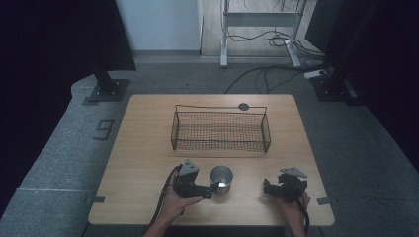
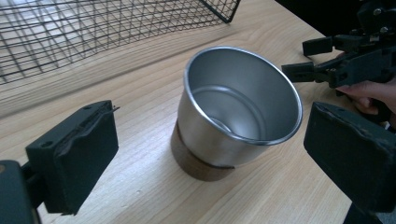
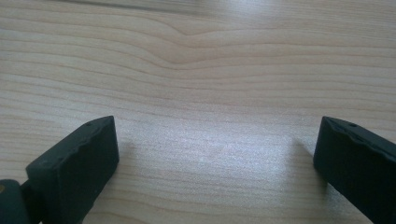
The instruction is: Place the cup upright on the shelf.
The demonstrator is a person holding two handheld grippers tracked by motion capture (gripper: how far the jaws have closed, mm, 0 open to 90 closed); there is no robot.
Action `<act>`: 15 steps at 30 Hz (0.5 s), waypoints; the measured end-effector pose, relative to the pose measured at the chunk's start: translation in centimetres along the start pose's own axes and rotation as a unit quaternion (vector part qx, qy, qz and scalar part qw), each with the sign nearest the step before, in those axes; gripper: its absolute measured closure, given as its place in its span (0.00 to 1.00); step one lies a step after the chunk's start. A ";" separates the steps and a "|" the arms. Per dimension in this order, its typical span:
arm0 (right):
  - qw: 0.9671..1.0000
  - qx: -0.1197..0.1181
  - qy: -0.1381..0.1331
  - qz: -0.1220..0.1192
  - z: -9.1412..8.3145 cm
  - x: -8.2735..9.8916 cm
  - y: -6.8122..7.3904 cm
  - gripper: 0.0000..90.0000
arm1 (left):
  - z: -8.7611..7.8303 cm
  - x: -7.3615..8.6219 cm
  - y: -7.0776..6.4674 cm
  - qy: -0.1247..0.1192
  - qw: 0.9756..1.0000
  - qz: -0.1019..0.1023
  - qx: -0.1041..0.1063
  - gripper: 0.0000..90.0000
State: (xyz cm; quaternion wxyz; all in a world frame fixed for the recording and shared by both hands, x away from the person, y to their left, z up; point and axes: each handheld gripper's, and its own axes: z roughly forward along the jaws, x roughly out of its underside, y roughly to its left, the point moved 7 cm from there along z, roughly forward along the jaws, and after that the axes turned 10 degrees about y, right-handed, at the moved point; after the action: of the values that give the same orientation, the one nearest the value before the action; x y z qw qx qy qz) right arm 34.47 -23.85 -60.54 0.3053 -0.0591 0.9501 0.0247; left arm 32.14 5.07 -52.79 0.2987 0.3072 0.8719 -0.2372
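From up high, the light brown wooden surface (image 1: 148,163) carries a black wire basket (image 1: 220,131) near its far side and a shiny round metal cup (image 1: 221,178) closer to the person. The left claw (image 1: 213,190) sits right beside the cup, at its left side, with a hand (image 1: 174,200) holding it. The right claw (image 1: 265,187) rests well apart from the cup, off to its right. Looking along the left claw (image 2: 205,154), the cup (image 2: 238,109) stands upright on the surface between the two black jaws, which are spread wide and not pressing on it; the basket (image 2: 93,28) is behind it. Looking along the right claw (image 3: 215,163), its jaws are spread wide over bare wood (image 3: 201,70).
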 end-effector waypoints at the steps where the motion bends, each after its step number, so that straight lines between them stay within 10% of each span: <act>1: 1.000 0.000 0.000 0.000 0.0 0.0 0.0 0.00 | 0.0 0.0 0.0 0.000 1.000 0.000 0.000 0.04; 15: 1.000 0.000 0.000 0.000 0.0 0.0 0.0 0.00 | 2.0 -0.1 -1.2 0.017 1.000 0.012 0.004 0.03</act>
State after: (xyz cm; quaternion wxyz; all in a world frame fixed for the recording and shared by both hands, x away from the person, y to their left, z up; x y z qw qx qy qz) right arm 34.47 -23.85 -60.54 0.3053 -0.0591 0.9501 0.0246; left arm 32.18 3.03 -53.88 0.2857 0.3229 0.8720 -0.2317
